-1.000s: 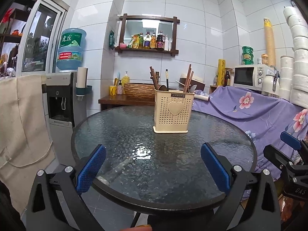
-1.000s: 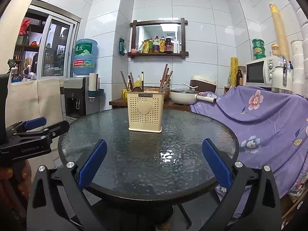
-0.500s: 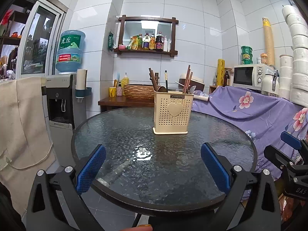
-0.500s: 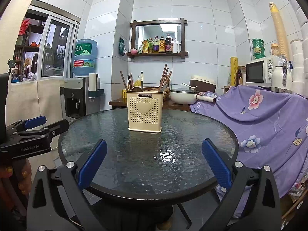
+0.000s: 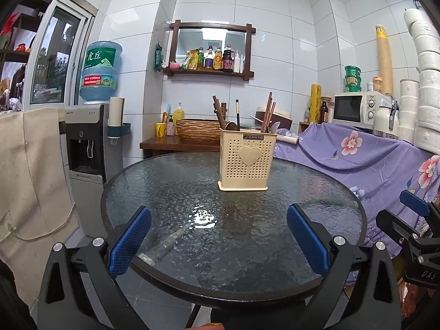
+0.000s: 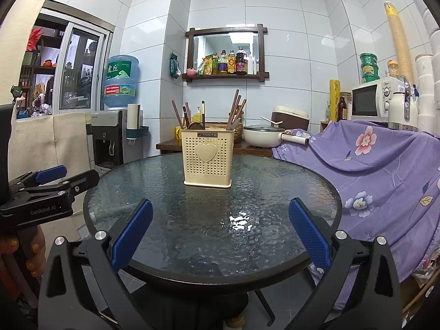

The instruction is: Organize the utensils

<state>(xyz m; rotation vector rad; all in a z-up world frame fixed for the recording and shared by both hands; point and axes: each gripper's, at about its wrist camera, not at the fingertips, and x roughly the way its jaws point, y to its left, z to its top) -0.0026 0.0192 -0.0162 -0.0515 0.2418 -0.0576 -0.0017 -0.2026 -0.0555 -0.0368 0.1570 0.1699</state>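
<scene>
Filling the lower middle of both frames: round glass table (image 5: pixel 170 192). Standing upright above frame centre, on the table's far half: cream utensil holder (image 5: pixel 246 165), chopsticks (image 5: pixel 267 112) poking out. Hovering at the near rim, fingers spread wide, gripping nothing: left hand-held gripper (image 5: pixel 219 240) and right hand-held gripper (image 6: pixel 220 233).

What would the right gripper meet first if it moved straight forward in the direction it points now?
Probably the cream utensil holder. The right gripper, jaws open and empty, points across the glass table, with nothing lying between. The holder stands slightly left of centre, so it may touch the left jaw first; depth is unclear.
</scene>
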